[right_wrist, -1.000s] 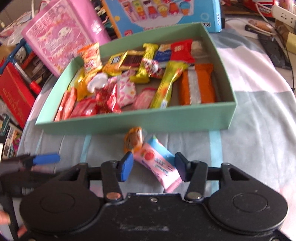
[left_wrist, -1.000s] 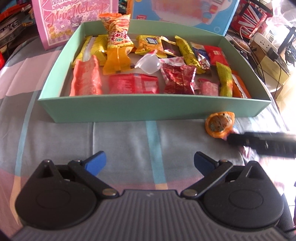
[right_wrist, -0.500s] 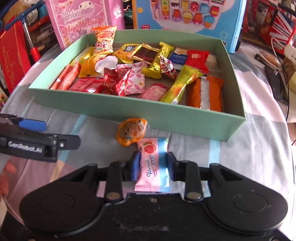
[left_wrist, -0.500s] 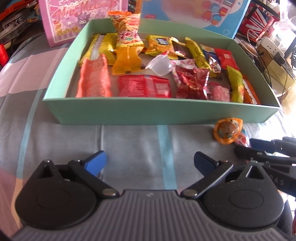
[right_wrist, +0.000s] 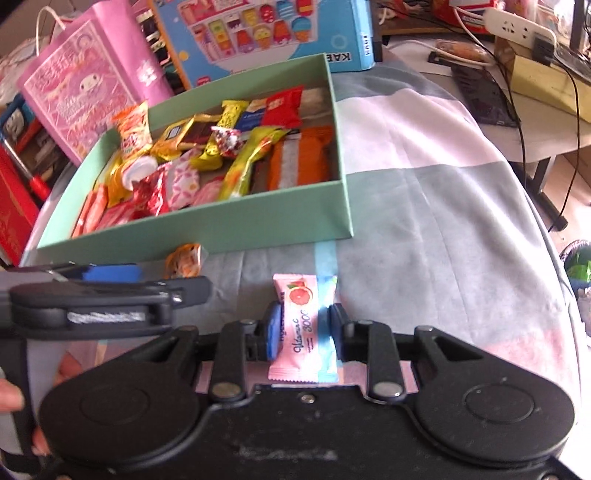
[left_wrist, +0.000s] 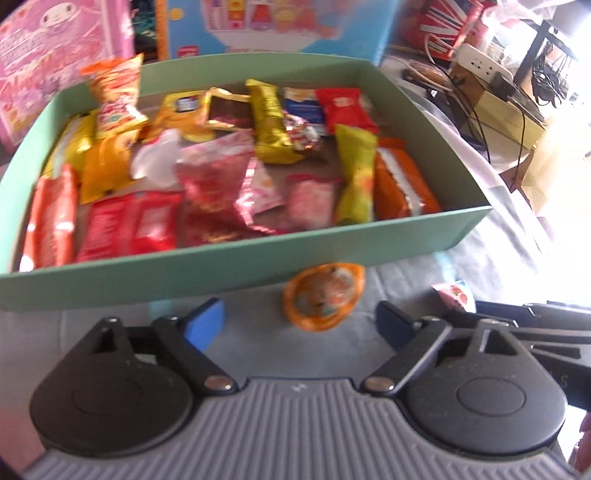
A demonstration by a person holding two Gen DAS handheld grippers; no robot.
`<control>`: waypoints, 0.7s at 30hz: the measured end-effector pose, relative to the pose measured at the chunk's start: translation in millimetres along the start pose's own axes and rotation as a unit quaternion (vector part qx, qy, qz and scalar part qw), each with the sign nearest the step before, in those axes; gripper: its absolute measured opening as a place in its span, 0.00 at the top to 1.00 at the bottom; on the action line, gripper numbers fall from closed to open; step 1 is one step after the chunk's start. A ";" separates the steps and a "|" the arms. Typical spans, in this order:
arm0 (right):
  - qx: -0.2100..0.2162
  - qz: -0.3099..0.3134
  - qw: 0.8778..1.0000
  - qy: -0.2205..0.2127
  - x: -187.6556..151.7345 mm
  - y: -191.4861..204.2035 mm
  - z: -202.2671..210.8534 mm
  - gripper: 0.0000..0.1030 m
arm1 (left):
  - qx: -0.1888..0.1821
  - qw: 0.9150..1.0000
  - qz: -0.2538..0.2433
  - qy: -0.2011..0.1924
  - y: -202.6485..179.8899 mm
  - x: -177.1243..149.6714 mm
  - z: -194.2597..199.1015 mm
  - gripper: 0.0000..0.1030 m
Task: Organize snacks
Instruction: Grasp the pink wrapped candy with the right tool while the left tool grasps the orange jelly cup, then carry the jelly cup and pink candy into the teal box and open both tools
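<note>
A mint-green box (left_wrist: 229, 264) (right_wrist: 258, 221) holds several snack packets. In front of it on the striped cloth lies an orange jelly cup (left_wrist: 323, 295) (right_wrist: 183, 259). The cup sits between the fingers of my left gripper (left_wrist: 299, 321), whose jaws are closing without touching it. My right gripper (right_wrist: 303, 325) is shut on a pink grapefruit candy packet (right_wrist: 301, 328), which also shows in the left wrist view at the right as the pink packet (left_wrist: 453, 295). The left gripper's body crosses the right wrist view at the left.
Behind the box stand a pink gift bag (right_wrist: 85, 85) and a blue ice-cream toy box (right_wrist: 266, 33). A power strip (right_wrist: 521, 26), cables and a cardboard box crowd the right side. Striped cloth (right_wrist: 443, 206) lies bare right of the box.
My left gripper has slid right until the orange cup lies between its fingers, and its jaws have narrowed. My right gripper has closed on the pink packet.
</note>
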State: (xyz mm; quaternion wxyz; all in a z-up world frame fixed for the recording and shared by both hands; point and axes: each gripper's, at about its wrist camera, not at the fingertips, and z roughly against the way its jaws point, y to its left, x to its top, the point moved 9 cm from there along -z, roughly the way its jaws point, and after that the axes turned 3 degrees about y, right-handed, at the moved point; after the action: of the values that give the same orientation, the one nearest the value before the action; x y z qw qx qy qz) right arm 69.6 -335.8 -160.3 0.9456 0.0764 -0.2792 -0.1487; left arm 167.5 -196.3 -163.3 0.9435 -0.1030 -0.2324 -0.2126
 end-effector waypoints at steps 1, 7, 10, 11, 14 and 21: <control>0.003 -0.002 1.000 -0.002 -0.2 -1.4 0.2 0.73 | 0.005 1.000 -0.010 -0.009 -5.0 1.2 -0.3 0.32; 0.016 -0.015 1.000 -0.009 0.6 -8.7 1.8 0.74 | 0.010 0.999 -0.026 -0.025 -11.2 0.0 5.4 0.61; 0.018 -0.020 1.000 -0.009 1.0 -8.7 2.1 0.74 | 0.002 0.999 -0.024 -0.023 -10.7 -1.7 8.5 0.62; 0.019 -0.023 1.000 -0.009 0.2 -7.3 2.7 0.74 | -0.001 0.999 -0.024 -0.022 -10.0 -1.3 9.4 0.62; 0.020 -0.027 0.999 -0.010 -0.8 -5.8 5.1 0.74 | -0.006 0.999 -0.024 -0.022 -5.4 -4.1 15.7 0.62; 0.021 -0.014 1.000 -0.017 -0.6 5.3 19.6 0.74 | -0.016 1.000 -0.012 -0.023 5.8 -13.6 33.2 0.62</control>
State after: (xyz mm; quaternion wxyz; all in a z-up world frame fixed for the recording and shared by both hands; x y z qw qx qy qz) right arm 59.6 -331.8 -143.0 0.9367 0.0974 -0.2971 -0.1574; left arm 146.1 -176.6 -141.5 0.9337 -0.1204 -0.2513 -0.2250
